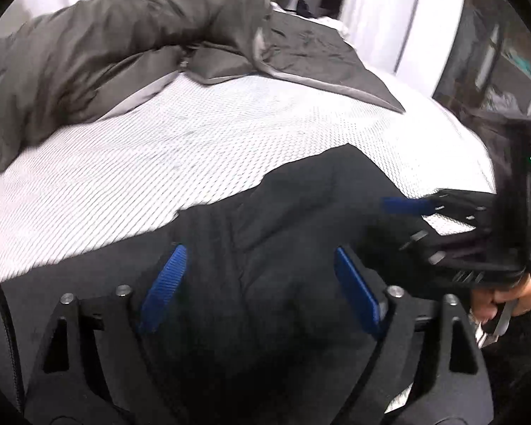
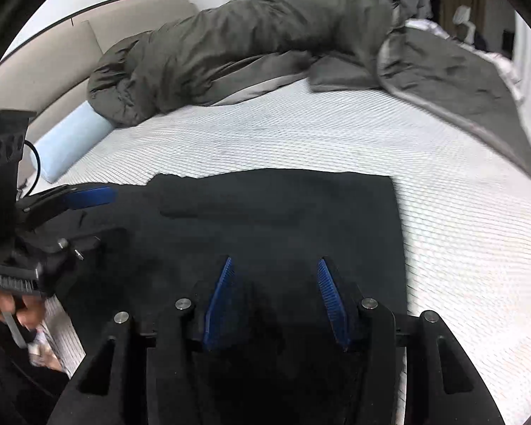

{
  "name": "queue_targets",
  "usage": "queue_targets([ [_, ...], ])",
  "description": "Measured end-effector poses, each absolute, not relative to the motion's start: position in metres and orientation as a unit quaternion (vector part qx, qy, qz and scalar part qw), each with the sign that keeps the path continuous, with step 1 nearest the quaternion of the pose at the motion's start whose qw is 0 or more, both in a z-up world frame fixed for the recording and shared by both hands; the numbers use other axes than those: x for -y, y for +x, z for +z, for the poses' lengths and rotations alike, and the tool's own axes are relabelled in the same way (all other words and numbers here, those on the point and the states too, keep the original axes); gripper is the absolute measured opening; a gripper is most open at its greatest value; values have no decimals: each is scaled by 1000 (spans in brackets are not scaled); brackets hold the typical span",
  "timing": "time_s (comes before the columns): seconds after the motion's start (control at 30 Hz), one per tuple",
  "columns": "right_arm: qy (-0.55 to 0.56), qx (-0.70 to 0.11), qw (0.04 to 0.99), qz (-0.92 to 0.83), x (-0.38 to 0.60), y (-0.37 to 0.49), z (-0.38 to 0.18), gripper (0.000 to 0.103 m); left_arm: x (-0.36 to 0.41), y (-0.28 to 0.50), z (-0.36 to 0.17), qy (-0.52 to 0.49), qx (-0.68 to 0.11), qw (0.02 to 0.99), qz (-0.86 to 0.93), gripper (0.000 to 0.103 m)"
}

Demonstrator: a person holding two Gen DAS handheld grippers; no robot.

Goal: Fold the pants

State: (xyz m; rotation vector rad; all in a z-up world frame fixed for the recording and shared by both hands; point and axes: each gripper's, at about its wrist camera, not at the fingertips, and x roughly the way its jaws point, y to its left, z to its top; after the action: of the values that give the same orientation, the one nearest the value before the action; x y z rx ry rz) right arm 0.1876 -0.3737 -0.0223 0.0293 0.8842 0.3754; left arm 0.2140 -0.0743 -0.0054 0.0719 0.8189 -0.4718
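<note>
Hovering low in the left wrist view, left gripper [image 1: 258, 283] with blue pads [image 1: 163, 294] standing wide apart, gripping nothing, only black cloth showing through the gap. Lying beneath it and filling the lower half of that frame, the black pants [image 1: 265, 219], spread on the white textured mattress [image 1: 159, 148]. Reaching in from the right edge of the same frame, the right gripper [image 1: 417, 212], one blue pad [image 1: 405, 205] showing over the pants' edge, a hand [image 1: 506, 301] clutching its handle at lower right.

Sitting at lower centre of the right wrist view, right gripper [image 2: 276, 297] with jaws parted about halfway, pads [image 2: 219, 301] clear of the fabric, holding nothing. Stretching from bottom centre up to mid-frame, the pants [image 2: 283, 212] lying flat as a dark near-rectangular shape with a straight right edge and a straight far edge. Entering from the left edge, the left gripper [image 2: 85, 212], jaws apart over the pants' left part, a hand [image 2: 7, 304] on its grip below.

Lying beyond on the mattress [image 2: 336, 134], a rumpled grey-olive duvet [image 2: 265, 46] across the upper part of the frame, with a pale blue pillow [image 2: 70, 138] peeking out at its left end. Showing across the top of both frames, blurred white curtains [image 1: 378, 10].
</note>
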Motion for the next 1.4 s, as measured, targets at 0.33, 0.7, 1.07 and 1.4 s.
queue_targets([
  [0.33, -97, -481, 864, 116, 365, 213, -57, 51, 74, 240, -50, 66, -445, 863, -230, 27],
  [0.7, 24, -422, 887, 185, 362, 208, -16, 51, 64, 240, -16, 26, -415, 881, -224, 27],
  [1.07, -170, -460, 870, 51, 327, 249, -62, 56, 62, 247, -43, 35, -445, 870, -211, 23],
  [1.4, 7, -424, 889, 174, 356, 189, -23, 56, 67, 153, -5, 42, -374, 889, -259, 91],
])
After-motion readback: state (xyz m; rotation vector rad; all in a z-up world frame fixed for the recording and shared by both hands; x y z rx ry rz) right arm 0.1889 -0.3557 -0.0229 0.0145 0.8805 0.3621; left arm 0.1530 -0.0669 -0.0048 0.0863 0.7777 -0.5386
